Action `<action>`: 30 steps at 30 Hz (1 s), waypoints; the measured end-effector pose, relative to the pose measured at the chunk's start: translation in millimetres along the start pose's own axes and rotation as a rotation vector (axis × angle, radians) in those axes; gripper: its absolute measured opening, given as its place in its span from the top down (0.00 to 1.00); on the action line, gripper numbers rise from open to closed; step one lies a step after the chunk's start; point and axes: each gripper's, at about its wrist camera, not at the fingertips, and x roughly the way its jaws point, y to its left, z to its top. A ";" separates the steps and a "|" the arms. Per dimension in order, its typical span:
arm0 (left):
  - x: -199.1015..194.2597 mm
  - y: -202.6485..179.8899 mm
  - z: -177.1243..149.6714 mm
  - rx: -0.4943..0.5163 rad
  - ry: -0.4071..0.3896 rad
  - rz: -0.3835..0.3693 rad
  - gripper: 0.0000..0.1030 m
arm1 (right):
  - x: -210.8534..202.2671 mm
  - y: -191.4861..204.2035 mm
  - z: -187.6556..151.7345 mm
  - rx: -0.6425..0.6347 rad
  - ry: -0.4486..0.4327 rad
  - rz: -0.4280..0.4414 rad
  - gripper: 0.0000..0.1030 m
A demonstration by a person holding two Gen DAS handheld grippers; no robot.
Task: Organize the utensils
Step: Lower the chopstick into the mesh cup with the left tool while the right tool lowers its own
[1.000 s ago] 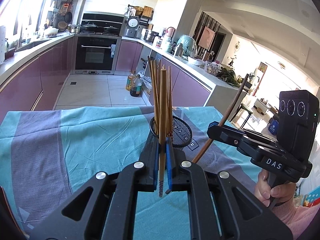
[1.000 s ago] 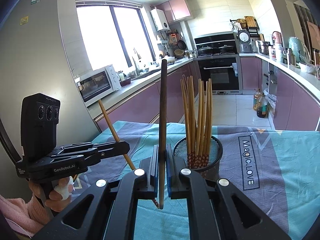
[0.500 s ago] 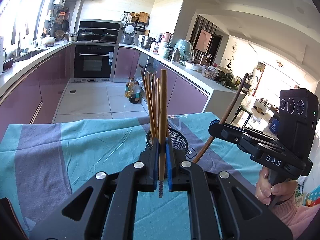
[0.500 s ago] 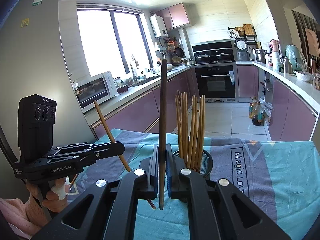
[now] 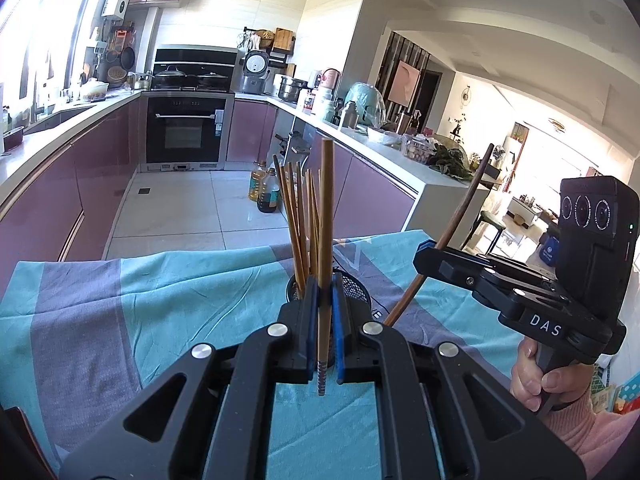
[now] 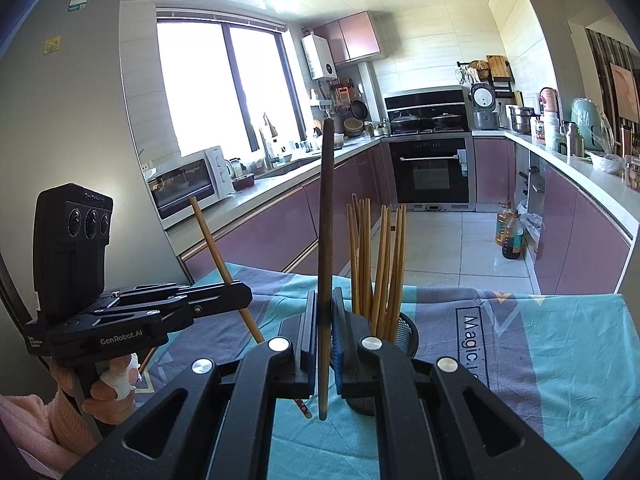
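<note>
My left gripper (image 5: 324, 294) is shut on a light wooden chopstick (image 5: 325, 216) that stands upright, its patterned end hanging below the pads. Just behind it a black mesh holder (image 5: 357, 285) on the teal and grey cloth (image 5: 168, 304) holds several light chopsticks (image 5: 297, 216). My right gripper (image 6: 325, 306) is shut on a dark brown chopstick (image 6: 326, 208), also upright, beside the holder (image 6: 405, 334) and its chopsticks (image 6: 376, 256). Each gripper shows in the other's view: the right gripper (image 5: 425, 257) with the slanting dark chopstick (image 5: 464, 216), the left gripper (image 6: 240, 295) with the slanting light chopstick (image 6: 212, 240).
A hand in a pink sleeve (image 5: 536, 384) grips each handle. The table's far edge (image 5: 240, 254) drops to a tiled floor with oil bottles (image 5: 267, 196). Purple cabinets (image 6: 264, 240) line both sides, with a grey fridge (image 6: 80, 128) on the left of the right wrist view.
Both grippers keep their chopsticks. The holder sits a little lower in both views, and more of it is hidden behind the fingers.
</note>
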 end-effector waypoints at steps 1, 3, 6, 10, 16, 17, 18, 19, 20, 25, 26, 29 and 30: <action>-0.1 -0.5 0.7 0.002 -0.001 0.000 0.93 | -0.6 -0.2 1.0 -0.002 -0.003 -0.001 0.94; 0.1 -1.7 2.6 0.006 -0.005 -0.001 0.93 | -1.9 -0.3 3.5 -0.004 -0.008 -0.003 0.94; -2.5 -2.8 2.6 0.014 -0.013 -0.003 0.93 | -2.9 -0.3 6.1 -0.008 -0.015 -0.005 0.94; -3.6 -4.5 6.1 0.019 -0.022 -0.004 0.93 | -4.6 0.6 10.3 -0.019 -0.025 -0.009 0.94; -8.5 -7.4 11.6 0.032 -0.045 -0.008 0.93 | -7.9 1.0 17.6 -0.029 -0.046 -0.015 0.94; -9.4 -8.1 12.8 0.034 -0.049 -0.008 0.93 | -8.6 0.9 18.5 -0.030 -0.049 -0.016 0.94; -11.1 -8.8 13.6 0.036 -0.054 -0.008 0.93 | -9.2 1.2 20.1 -0.033 -0.053 -0.016 0.94; -12.2 -9.8 14.3 0.039 -0.059 -0.010 0.93 | -9.5 1.3 21.3 -0.035 -0.056 -0.016 0.94; -13.0 -10.7 15.5 0.041 -0.062 -0.010 0.93 | -9.3 1.7 22.3 -0.037 -0.058 -0.017 0.94; -15.5 -15.5 20.0 0.052 -0.081 -0.015 0.93 | -10.2 2.8 26.4 -0.046 -0.070 -0.019 0.94; -16.7 -16.5 20.3 0.054 -0.085 -0.015 0.93 | -10.3 3.1 27.4 -0.048 -0.072 -0.018 0.94; -20.6 -19.2 20.5 0.060 -0.094 -0.017 0.93 | -9.7 3.4 29.9 -0.052 -0.077 -0.018 0.94; -21.6 -20.4 20.1 0.062 -0.096 -0.017 0.93 | -10.2 2.8 29.8 -0.053 -0.078 -0.019 0.94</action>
